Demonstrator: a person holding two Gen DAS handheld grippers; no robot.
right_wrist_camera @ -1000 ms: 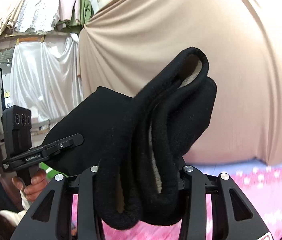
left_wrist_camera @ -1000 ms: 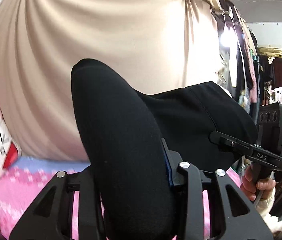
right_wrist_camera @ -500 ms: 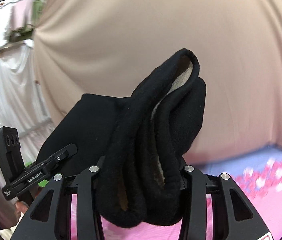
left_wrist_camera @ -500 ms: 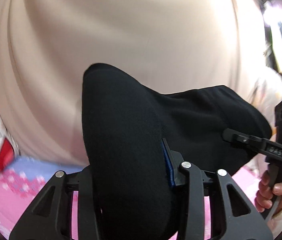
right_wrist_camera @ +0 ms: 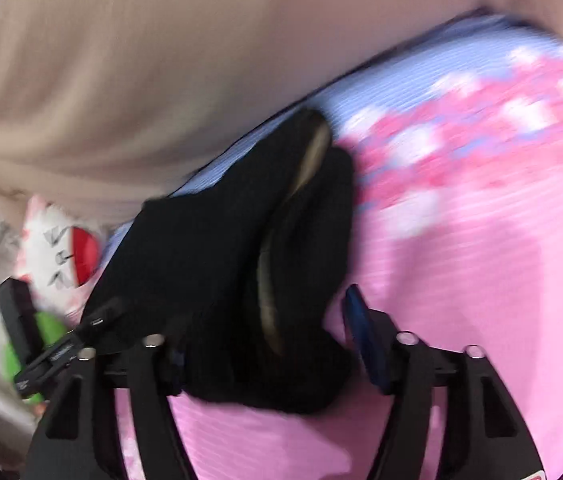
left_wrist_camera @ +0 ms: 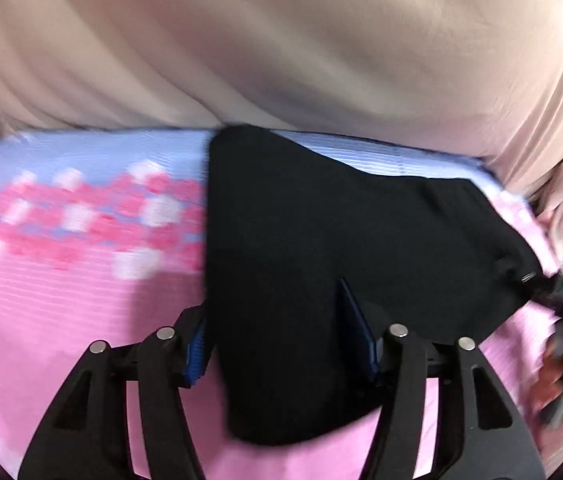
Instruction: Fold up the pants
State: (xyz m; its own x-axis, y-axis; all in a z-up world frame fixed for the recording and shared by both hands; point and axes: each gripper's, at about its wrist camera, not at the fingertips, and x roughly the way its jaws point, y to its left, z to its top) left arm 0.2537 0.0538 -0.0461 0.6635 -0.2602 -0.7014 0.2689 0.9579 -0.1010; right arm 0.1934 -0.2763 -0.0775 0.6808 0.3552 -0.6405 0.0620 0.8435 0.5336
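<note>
The black pants (left_wrist_camera: 305, 248) stretch between both grippers, low over the pink bed cover (left_wrist_camera: 61, 300). My left gripper (left_wrist_camera: 281, 344) has its jaws spread with the pants' edge lying between the blue pads. My right gripper (right_wrist_camera: 265, 344) also has its jaws spread, and the bunched fleece-lined waistband (right_wrist_camera: 281, 264) lies loosely between them. The right gripper also shows at the right edge of the left wrist view (left_wrist_camera: 561, 292), at the pants' far corner. The left gripper shows at the left of the right wrist view (right_wrist_camera: 61, 344).
A beige curtain (left_wrist_camera: 281, 40) hangs behind the bed. The cover turns blue with pink and white flowers (left_wrist_camera: 81, 200) near the curtain. A white and red cushion (right_wrist_camera: 61, 248) and something green (right_wrist_camera: 29, 344) lie at the bed's left end.
Both grippers swung down from facing the curtain to low over the bed, carrying the pants along. Both sets of jaws have spread wider, loosening their hold on the fabric.
</note>
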